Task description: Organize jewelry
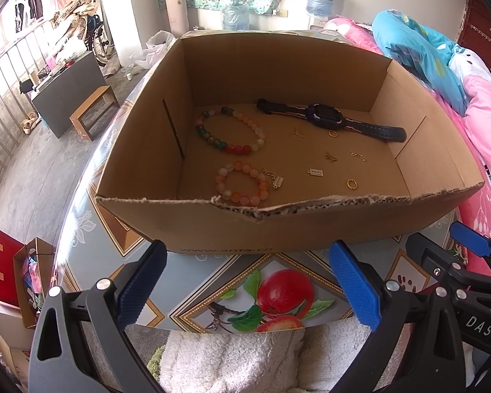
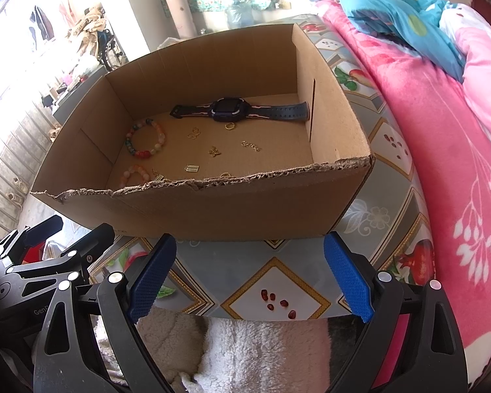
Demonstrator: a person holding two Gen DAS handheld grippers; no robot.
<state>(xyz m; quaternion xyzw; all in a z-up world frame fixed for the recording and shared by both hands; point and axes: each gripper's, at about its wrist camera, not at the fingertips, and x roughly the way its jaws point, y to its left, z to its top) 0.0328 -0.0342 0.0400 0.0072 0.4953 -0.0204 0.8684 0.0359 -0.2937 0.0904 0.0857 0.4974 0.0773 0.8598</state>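
Two tools hang before the cardboard box (image 1: 278,226), the left tool (image 1: 245,281) and the right tool (image 2: 248,278), each with its blue pads spread wide and nothing between them. All the jewelry in view lies on the box floor: a multicoloured bead bracelet (image 1: 229,129) at centre left of the left view, a smaller pink bead bracelet (image 1: 242,183) below it, a dark watch (image 1: 330,119) stretched along the far wall, and small gold pieces scattered between them, among them a gold ring (image 1: 352,183) near the torn front edge.

Whether sorting is under way or already finished cannot be settled here (pieces loose in one box would fit a collection just gathered as well as one awaiting arranging).

Any reach inside must clear the ragged front rim and come down from above, since the walls stand tall on all sides. Open floor lies at the lower right of the box; the patterned desk (image 2: 278,291) in front is bare, with pink bedding (image 2: 442,163) close along the right.
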